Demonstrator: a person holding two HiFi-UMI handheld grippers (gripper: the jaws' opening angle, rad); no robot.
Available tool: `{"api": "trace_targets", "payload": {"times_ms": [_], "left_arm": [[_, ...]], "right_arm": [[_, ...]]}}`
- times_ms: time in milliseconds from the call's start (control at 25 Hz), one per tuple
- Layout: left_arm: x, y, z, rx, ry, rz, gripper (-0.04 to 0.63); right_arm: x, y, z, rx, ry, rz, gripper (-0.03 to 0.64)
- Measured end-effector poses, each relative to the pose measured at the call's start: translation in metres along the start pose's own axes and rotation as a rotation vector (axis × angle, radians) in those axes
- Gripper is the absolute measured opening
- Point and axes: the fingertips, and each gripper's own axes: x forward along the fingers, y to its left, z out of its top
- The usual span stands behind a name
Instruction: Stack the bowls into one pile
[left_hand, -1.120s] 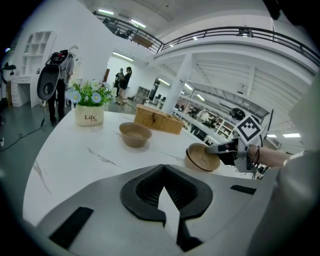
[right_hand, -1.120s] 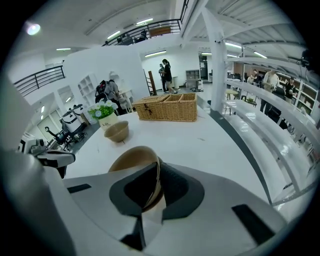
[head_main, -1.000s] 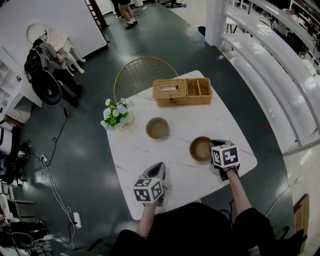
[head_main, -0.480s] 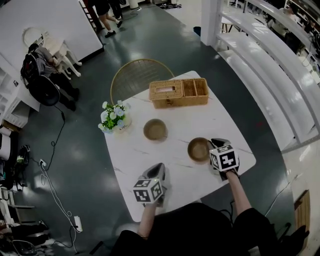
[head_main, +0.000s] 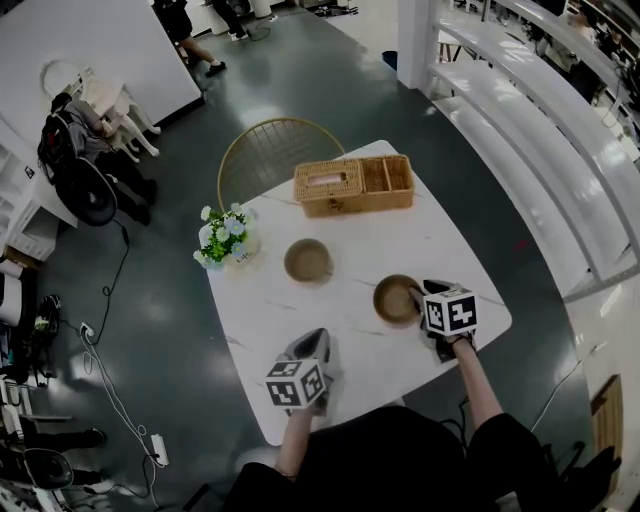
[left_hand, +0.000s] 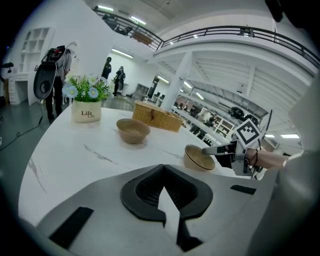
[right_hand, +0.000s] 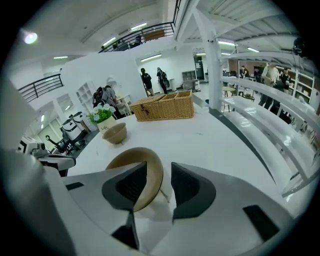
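Right gripper (head_main: 421, 292) (right_hand: 160, 172): its jaws have just been opening and are now standing apart, one jaw inside and one outside the wall of the nearer bowl, with a gap showing on the outer side, so it is not clamping.
Nearer bowl: this round tan ceramic bowl (head_main: 396, 299) (right_hand: 146, 167) (left_hand: 199, 157) is sitting upright on the table, its rim between the right gripper's jaws.
Left gripper (head_main: 317, 337) (left_hand: 163, 168): its jaws are pressing together on nothing, and it is resting low over the table, well to the left of the nearer bowl.
Farther bowl: a second round tan ceramic bowl (head_main: 307, 260) (left_hand: 132, 130) (right_hand: 114, 133) is standing ahead of both grippers, well apart from the nearer one.
Table: the white marble-veined tabletop (head_main: 300, 305) is showing bare between the two bowls.
Beyond the farther bowl: a rectangular woven wicker basket (head_main: 354, 185) (left_hand: 155, 116) (right_hand: 163, 106) is sitting at the far edge.
Left of the farther bowl: a white pot of blue and white flowers (head_main: 224, 235) (left_hand: 86, 102) (right_hand: 102, 119) is standing just beside it.
Past the table: a round-backed gold wire chair (head_main: 265, 155) is standing behind the basket.
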Motion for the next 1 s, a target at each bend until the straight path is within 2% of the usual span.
{"api": "trace_targets", "payload": {"times_ms": [360, 480, 640, 1000], "left_arm": [[-0.001, 0.003, -0.005, -0.012, 0.010, 0.016, 0.014], [-0.003, 0.004, -0.004, -0.015, 0.011, 0.020, 0.014], [-0.002, 0.007, -0.006, -0.017, 0.012, 0.026, 0.014], [-0.003, 0.012, -0.006, -0.027, 0.012, 0.034, 0.014]], "right_arm": [[0.013, -0.002, -0.014, 0.138, 0.039, 0.064, 0.130], [0.014, -0.002, -0.015, 0.175, 0.048, 0.078, 0.101], [0.017, -0.004, -0.017, 0.187, 0.059, 0.072, 0.045], [0.016, -0.004, -0.010, 0.211, 0.043, 0.063, 0.035]]}}
